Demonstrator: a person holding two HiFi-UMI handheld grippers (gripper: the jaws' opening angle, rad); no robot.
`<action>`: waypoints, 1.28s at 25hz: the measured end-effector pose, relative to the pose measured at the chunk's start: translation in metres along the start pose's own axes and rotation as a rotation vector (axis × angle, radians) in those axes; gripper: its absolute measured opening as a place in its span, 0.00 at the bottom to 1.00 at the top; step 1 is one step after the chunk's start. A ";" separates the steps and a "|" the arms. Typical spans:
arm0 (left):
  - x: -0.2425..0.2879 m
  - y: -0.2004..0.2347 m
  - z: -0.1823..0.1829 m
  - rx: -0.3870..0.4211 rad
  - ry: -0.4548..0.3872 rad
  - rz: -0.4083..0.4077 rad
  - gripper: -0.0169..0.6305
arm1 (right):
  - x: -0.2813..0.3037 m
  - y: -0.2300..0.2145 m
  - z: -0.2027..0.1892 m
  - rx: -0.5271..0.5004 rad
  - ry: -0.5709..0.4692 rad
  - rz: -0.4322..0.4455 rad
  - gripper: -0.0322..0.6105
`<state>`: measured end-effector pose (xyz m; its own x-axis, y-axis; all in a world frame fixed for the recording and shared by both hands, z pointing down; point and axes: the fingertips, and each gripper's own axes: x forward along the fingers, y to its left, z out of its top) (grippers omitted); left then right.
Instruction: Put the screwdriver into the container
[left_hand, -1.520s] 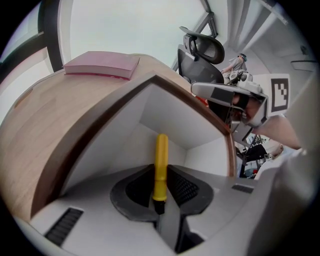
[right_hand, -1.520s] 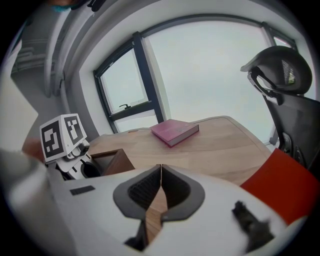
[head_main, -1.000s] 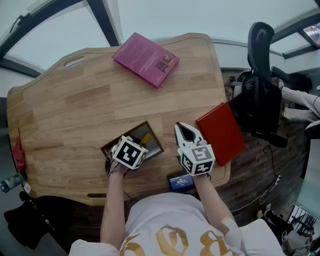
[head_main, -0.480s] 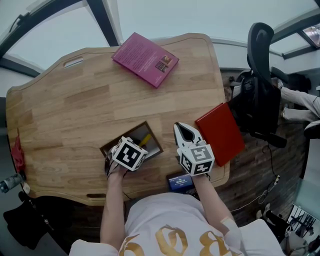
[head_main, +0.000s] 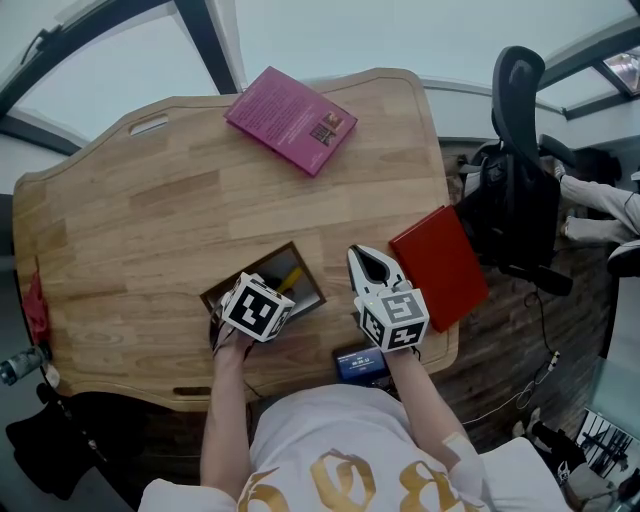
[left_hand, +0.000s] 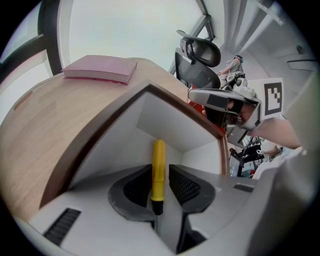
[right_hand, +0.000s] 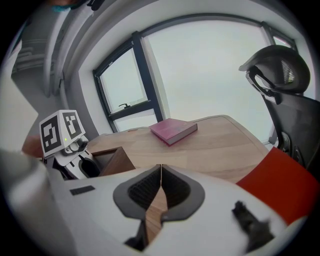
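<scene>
The screwdriver (left_hand: 159, 152) has a yellow handle and points into the container (left_hand: 115, 117), a brown wooden box with a white inside. It lies between the pads of my left gripper (left_hand: 160, 168), whose jaws are opening; a gap shows beside the handle. In the head view the left gripper (head_main: 272, 290) hovers over the box (head_main: 250, 270) near the table's front edge, and a bit of yellow handle (head_main: 291, 279) shows inside. My right gripper (head_main: 372, 265) rests just right of the box, shut and empty, its pads (right_hand: 161, 172) meeting.
A pink book (head_main: 292, 118) lies at the far side of the wooden table (head_main: 150, 220). A red book (head_main: 441, 265) sits at the right edge beside my right gripper. A dark device (head_main: 362, 362) lies at the front edge. An office chair (head_main: 520, 150) stands to the right.
</scene>
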<state>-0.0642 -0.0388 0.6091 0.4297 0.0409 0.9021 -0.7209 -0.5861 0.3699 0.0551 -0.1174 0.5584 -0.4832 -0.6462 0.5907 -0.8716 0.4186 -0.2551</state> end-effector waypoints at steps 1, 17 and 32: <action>-0.001 0.000 0.000 -0.001 -0.004 0.002 0.20 | 0.000 0.000 0.001 -0.001 -0.002 0.001 0.10; -0.016 0.006 0.008 -0.049 -0.091 0.052 0.06 | -0.007 0.005 0.004 -0.012 -0.017 0.011 0.10; -0.061 0.008 0.026 -0.157 -0.395 0.125 0.05 | -0.025 0.024 0.014 -0.052 -0.052 0.047 0.10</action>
<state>-0.0820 -0.0674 0.5513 0.4871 -0.3523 0.7991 -0.8411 -0.4355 0.3206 0.0450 -0.1004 0.5265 -0.5285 -0.6569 0.5379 -0.8430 0.4811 -0.2407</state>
